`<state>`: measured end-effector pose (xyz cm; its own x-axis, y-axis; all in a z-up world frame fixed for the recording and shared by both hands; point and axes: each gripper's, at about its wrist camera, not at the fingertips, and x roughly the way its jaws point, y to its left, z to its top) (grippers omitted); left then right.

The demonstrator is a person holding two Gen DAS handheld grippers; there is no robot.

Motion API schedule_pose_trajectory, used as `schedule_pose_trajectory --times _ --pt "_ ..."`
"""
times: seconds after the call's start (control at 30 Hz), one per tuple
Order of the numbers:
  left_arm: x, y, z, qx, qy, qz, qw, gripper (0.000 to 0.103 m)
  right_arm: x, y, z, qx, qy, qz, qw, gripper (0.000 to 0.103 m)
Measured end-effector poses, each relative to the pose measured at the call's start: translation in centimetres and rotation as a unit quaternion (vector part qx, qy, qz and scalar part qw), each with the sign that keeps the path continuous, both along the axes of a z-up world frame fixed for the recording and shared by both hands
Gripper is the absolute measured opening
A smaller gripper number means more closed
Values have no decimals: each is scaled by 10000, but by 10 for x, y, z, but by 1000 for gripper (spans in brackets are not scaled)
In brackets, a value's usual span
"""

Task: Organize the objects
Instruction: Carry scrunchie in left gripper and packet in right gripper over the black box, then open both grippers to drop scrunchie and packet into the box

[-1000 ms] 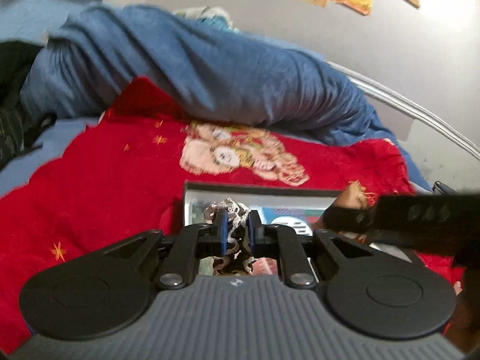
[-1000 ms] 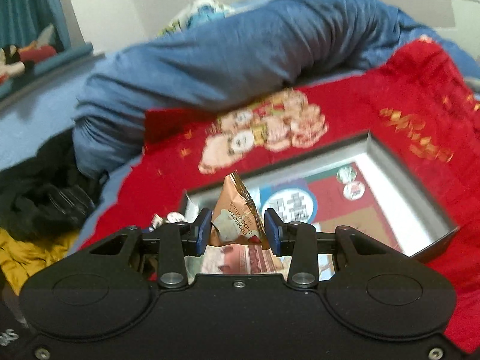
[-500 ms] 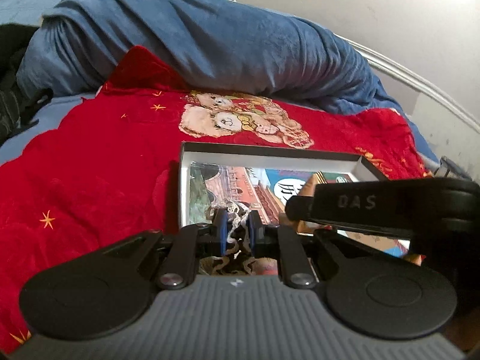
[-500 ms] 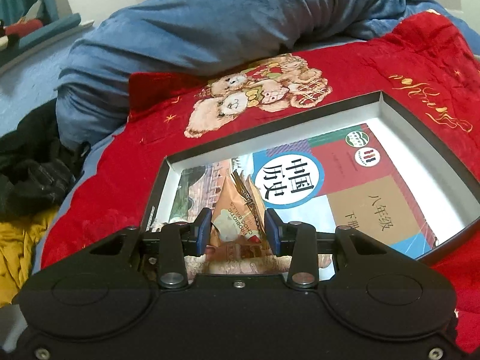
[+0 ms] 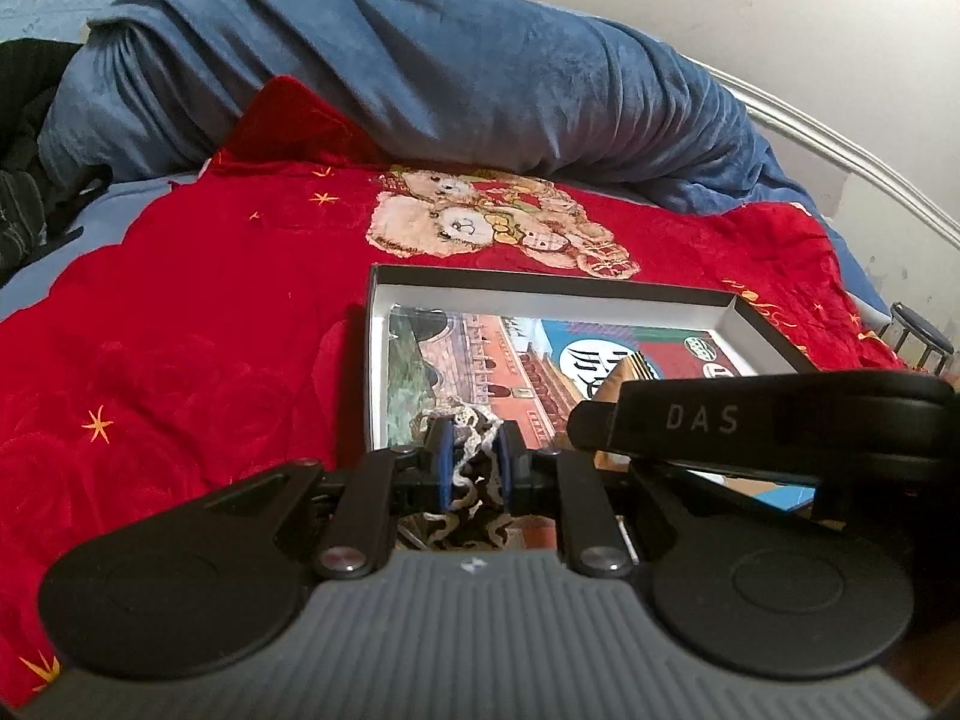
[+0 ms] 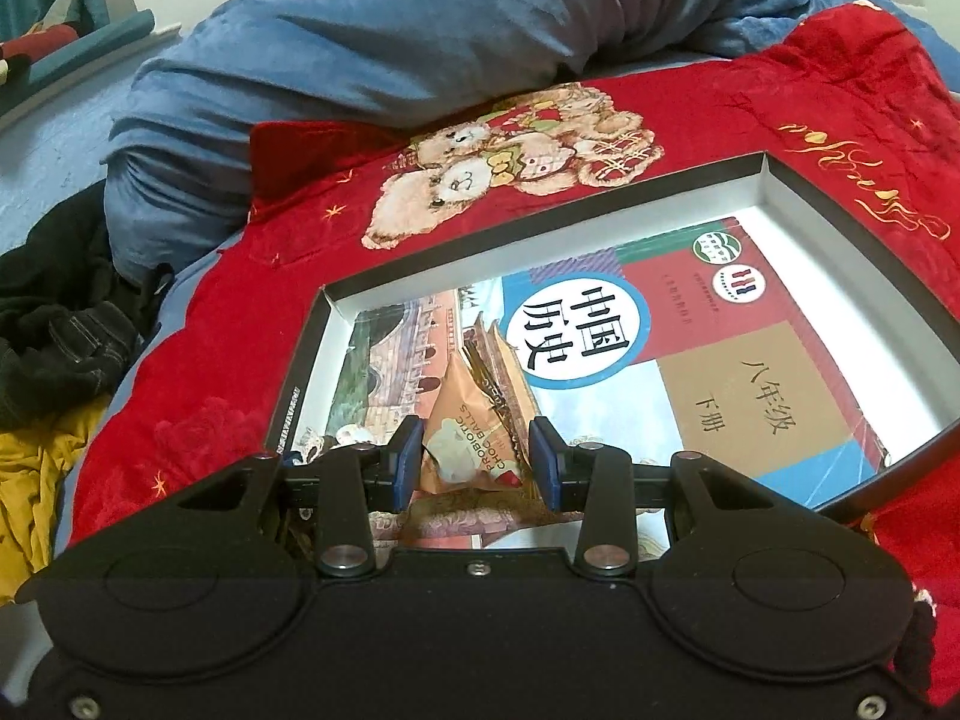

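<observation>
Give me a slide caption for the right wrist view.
Right gripper holds a snack packet over the textbook inside a shallow box.

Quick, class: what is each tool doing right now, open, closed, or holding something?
Left tool: closed on a cream lace trim.
Right tool: closed on an orange snack packet, over the box.

Both wrist cameras sit low behind their tools, angled down and close over the shallow box [image 5: 552, 294] on the red blanket [image 5: 180, 330]. The left looks from its near-left corner, the right from beside it; both share the book [image 6: 690, 348] and blue duvet [image 6: 420, 30].
</observation>
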<state>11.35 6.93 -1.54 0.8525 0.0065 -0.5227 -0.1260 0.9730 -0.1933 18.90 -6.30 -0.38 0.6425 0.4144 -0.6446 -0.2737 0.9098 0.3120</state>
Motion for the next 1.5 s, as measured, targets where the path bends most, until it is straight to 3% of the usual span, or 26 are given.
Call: schedule_pose_trajectory --times 0.33,0.57,0.7,0.8,0.9,1.13,1.5 --pt "0 3 -2 -60 84 71 9999 23 3 5 -4 33 96 -1 9999 38" --pt "-2 6 0 -185 167 50 9997 52 2 4 -6 139 126 65 9998 45" --pt "-7 11 4 -373 110 90 9992 58 -6 3 3 12 -99 55 9999 54" --pt "-13 14 11 -444 -72 136 9989 65 -11 -5 14 153 -213 44 9996 61" --pt "-17 13 19 -374 -269 214 9987 76 -17 -14 29 327 -381 63 9987 75" --pt "-26 13 34 -457 -598 345 9966 82 -36 -30 62 509 -611 -133 9967 78" --pt "-52 -4 67 -67 -1271 235 9916 92 -92 -66 105 351 -1063 -516 9924 87"
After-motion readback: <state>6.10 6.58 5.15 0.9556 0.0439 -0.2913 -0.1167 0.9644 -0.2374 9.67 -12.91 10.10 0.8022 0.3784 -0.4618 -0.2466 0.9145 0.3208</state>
